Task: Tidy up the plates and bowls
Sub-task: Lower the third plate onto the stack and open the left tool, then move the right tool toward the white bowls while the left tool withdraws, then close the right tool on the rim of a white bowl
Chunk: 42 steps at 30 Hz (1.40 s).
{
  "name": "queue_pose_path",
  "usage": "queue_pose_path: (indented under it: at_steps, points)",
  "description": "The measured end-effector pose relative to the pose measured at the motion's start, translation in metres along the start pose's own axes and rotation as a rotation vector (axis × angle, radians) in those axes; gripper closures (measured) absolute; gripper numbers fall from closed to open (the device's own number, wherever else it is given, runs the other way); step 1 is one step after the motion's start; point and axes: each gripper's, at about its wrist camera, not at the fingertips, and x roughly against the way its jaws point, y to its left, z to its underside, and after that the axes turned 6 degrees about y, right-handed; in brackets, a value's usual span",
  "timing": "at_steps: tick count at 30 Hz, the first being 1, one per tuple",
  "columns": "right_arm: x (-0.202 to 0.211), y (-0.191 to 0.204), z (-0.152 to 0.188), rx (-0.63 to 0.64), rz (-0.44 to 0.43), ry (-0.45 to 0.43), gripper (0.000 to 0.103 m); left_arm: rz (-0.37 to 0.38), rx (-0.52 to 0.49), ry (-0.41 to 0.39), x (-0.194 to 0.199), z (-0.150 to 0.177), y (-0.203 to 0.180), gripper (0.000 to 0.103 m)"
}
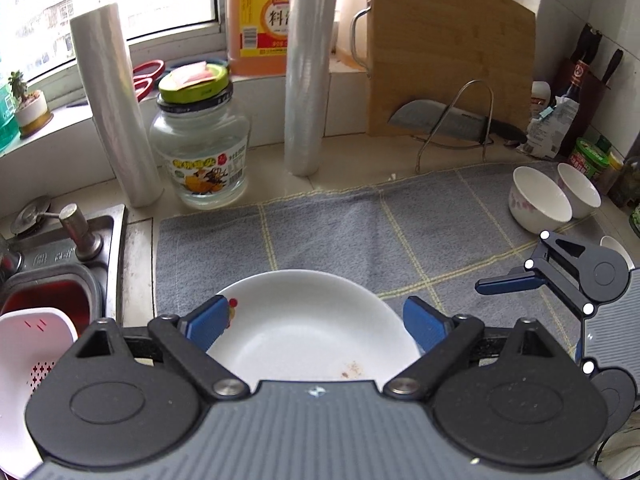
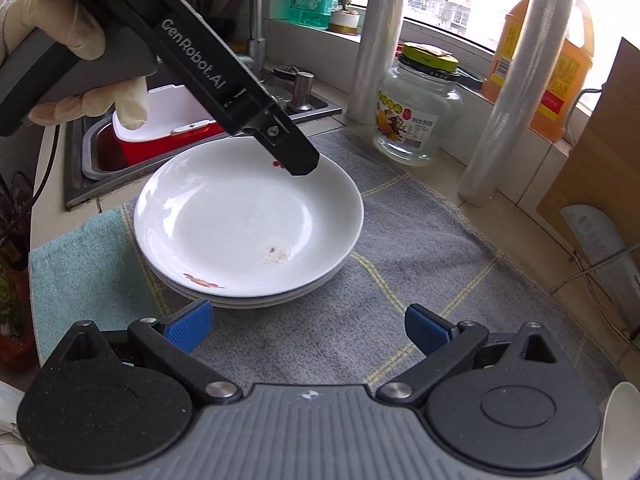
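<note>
1. A stack of white plates [image 2: 248, 216] sits on the grey cloth [image 2: 420, 240] near the counter's sink-side edge, the top plate carrying a small brown smear.
2. Left gripper [image 1: 316, 324] hovers over that top plate, fingers spread wide, gripping nothing; a gloved hand [image 2: 76, 52] holds it.
3. Right gripper [image 2: 308, 328] hangs just short of the stack, fingers spread and empty.
4. Two white bowls [image 1: 554, 198] stand side by side at the cloth's far corner.
5. Behind the cloth: a glass jar [image 1: 202, 152], two rolls of film and a cutting board [image 1: 448, 52]; the sink [image 2: 104, 152] lies beside the stack.
</note>
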Motion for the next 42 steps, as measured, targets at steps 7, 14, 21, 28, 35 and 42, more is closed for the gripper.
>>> queue_pose_path:
  at_steps: [7,14,21,28,35,42]
  points:
    - [0.031,-0.019,0.025,-0.150,0.145,-0.004,0.000,0.044,-0.102,-0.169,0.017,0.008,-0.049,0.003]
    - [0.074,-0.040,0.075,-0.350,0.327,0.004,0.000,0.122,-0.240,-0.212,0.000,0.013,-0.106,0.003]
    - [0.125,-0.077,0.144,-0.476,0.453,0.017,0.000,0.204,-0.302,-0.149,-0.030,0.018,-0.180,0.003]
    - [0.162,-0.116,0.211,-0.557,0.485,0.025,0.000,0.298,-0.364,-0.060,-0.077,0.046,-0.271,0.003]
    - [0.177,-0.144,0.245,-0.557,0.470,0.015,0.000,0.302,-0.469,0.006,-0.113,0.071,-0.342,0.003]
    - [0.180,-0.158,0.261,-0.537,0.434,0.014,0.000,0.279,-0.469,0.024,-0.132,0.078,-0.366,0.001]
